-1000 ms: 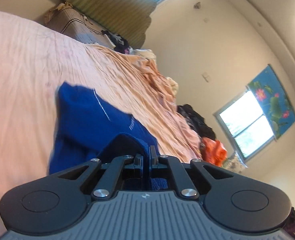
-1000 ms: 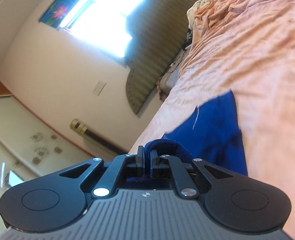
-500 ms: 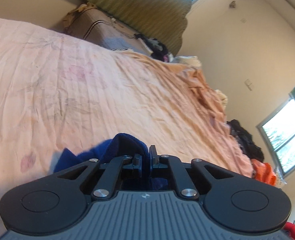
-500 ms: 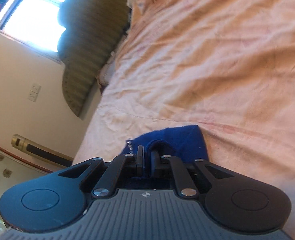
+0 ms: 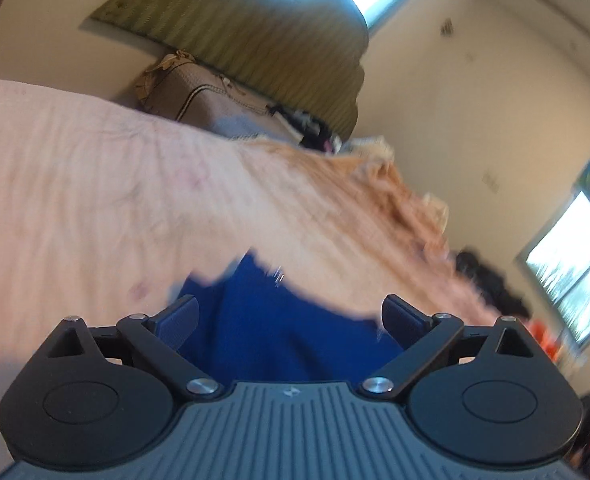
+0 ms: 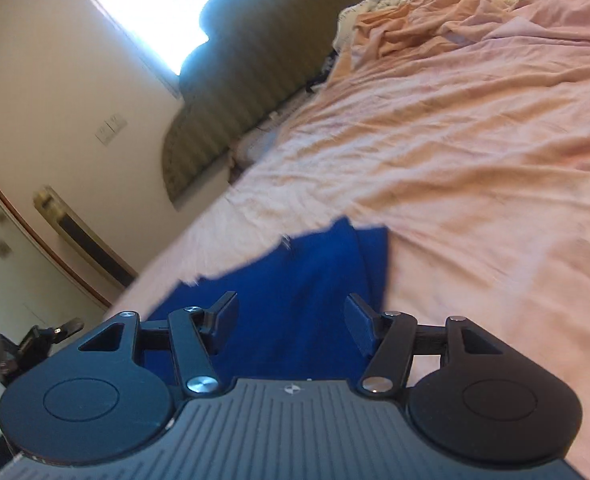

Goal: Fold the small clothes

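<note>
A dark blue garment [image 5: 287, 320] lies on the pink bedsheet [image 5: 95, 184], just ahead of both grippers. My left gripper [image 5: 291, 312] is open, its fingers spread wide over the near part of the cloth with nothing pinched. In the right wrist view the same blue garment [image 6: 315, 276] lies flat, with a small white thread or tag at its far edge. The right gripper [image 6: 293, 312] is open too, fingers apart above the cloth. The left wrist view is blurred by motion.
A green padded headboard [image 5: 263, 40] and a grey pillow [image 5: 215, 104] stand at the bed's head. Rumpled peach bedding [image 6: 435, 28] piles at the far side. Dark and orange clothes [image 5: 491, 280] lie beyond the bed. The other gripper [image 6: 35, 344] shows at the left edge.
Both grippers were shut on the blue garment and have opened, letting it go. The cloth now lies on the sheet and both views have shifted.
</note>
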The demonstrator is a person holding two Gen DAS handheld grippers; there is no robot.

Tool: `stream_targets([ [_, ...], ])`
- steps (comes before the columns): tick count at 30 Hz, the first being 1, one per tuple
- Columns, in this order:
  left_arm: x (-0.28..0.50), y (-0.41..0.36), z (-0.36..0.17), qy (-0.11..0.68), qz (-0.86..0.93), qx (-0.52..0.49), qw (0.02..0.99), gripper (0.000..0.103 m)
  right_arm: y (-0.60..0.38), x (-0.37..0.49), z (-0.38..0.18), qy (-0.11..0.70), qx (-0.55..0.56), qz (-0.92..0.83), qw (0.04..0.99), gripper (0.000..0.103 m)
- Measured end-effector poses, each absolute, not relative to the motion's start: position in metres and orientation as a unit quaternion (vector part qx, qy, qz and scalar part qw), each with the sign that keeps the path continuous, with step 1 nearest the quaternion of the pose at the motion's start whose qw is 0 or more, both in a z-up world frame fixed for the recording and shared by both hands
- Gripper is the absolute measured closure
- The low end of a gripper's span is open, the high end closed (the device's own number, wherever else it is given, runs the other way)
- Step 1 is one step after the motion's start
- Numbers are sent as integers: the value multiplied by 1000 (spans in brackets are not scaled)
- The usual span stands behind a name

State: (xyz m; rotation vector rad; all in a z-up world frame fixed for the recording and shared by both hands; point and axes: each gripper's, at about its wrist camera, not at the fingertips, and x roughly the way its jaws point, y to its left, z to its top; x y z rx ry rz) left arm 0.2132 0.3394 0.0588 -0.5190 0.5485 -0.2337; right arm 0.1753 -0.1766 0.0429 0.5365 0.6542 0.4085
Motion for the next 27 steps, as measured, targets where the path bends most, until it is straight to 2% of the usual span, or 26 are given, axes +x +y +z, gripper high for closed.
stream_targets([
  [1,200,338,50,271,-110,-233,927,4,-178,174,39,321,239,182,898,50],
  [3,189,334,38,285,-101,-197,933,4,-176,181,38,332,201,163,907,68],
  [8,232,323,63,283,-87,-149,943,4,-151,237,45,337,162,157,914,67],
  [10,265,311,71,294,-77,-120,945,4,-140,269,42,350,153,152,912,63],
  [17,371,275,29,389,-63,-75,916,5,-102,348,14,410,103,142,895,59],
  [19,382,267,14,405,-54,-50,911,10,-96,351,8,407,90,150,896,73],
  [20,382,263,12,392,-52,-32,918,29,-96,350,9,402,87,161,897,93],
  [21,380,261,12,384,-64,-26,921,78,-96,348,11,396,86,163,899,93],
  [22,380,260,13,378,-76,-26,922,93,-97,345,15,381,81,165,906,93],
  [27,374,267,20,344,-62,-44,936,92,-126,338,32,317,170,149,921,94],
])
